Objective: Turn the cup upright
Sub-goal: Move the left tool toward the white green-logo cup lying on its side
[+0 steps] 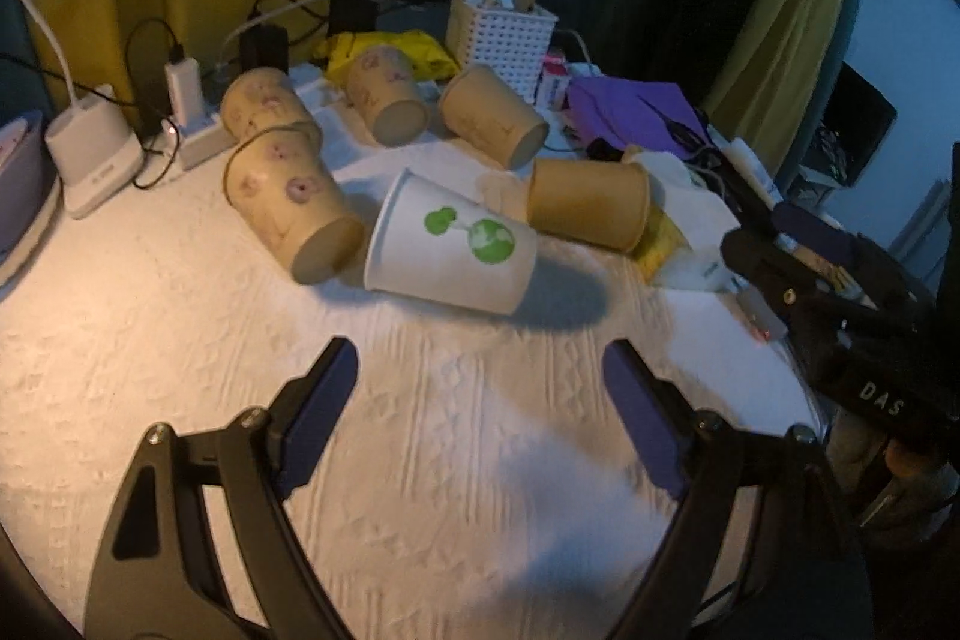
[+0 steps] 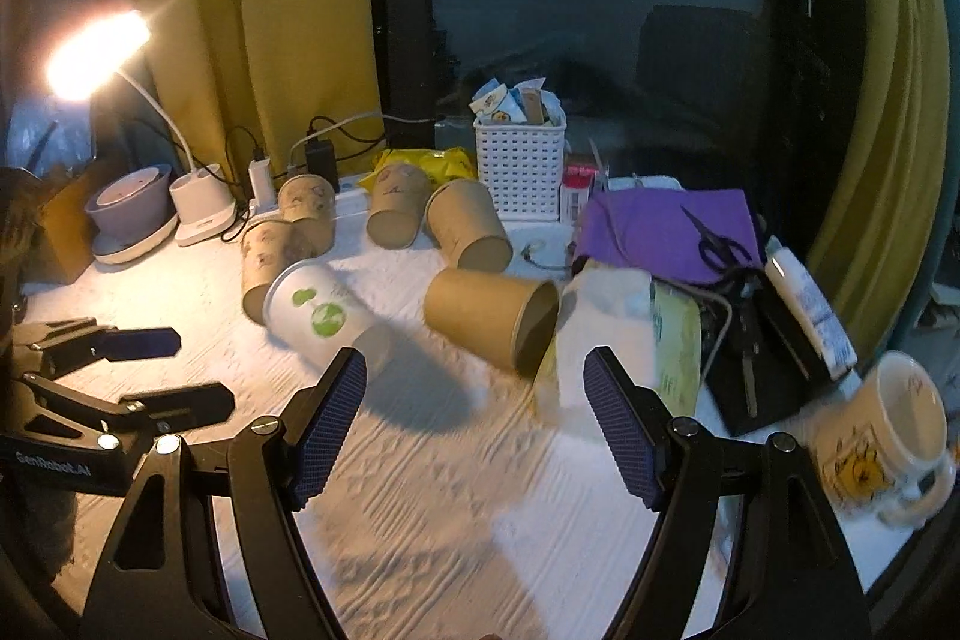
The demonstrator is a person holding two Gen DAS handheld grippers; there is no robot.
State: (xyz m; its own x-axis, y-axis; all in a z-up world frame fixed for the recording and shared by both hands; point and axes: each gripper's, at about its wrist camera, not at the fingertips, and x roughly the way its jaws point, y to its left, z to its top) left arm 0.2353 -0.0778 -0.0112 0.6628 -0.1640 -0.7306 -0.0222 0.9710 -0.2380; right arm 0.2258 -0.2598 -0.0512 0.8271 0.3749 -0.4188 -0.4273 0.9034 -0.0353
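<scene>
A white paper cup with a green print (image 1: 453, 247) lies on its side on the white cloth; it also shows in the right wrist view (image 2: 324, 319). Several brown paper cups lie on their sides around it, one just right of it (image 1: 591, 211) (image 2: 492, 319) and one touching its left (image 1: 291, 205). My left gripper (image 1: 480, 370) is open and empty, just short of the white cup. My right gripper (image 2: 474, 376) is open and empty, short of the gap between the white cup and the brown cup. The left gripper shows at the left of the right wrist view (image 2: 138, 370).
A white basket (image 2: 519, 172) of packets stands at the back. A lit desk lamp (image 2: 99, 52), chargers and cables sit at back left. Purple cloth (image 2: 660, 226), scissors (image 2: 720, 244), a tube and papers crowd the right. A white mug (image 2: 888, 436) lies tilted at the far right.
</scene>
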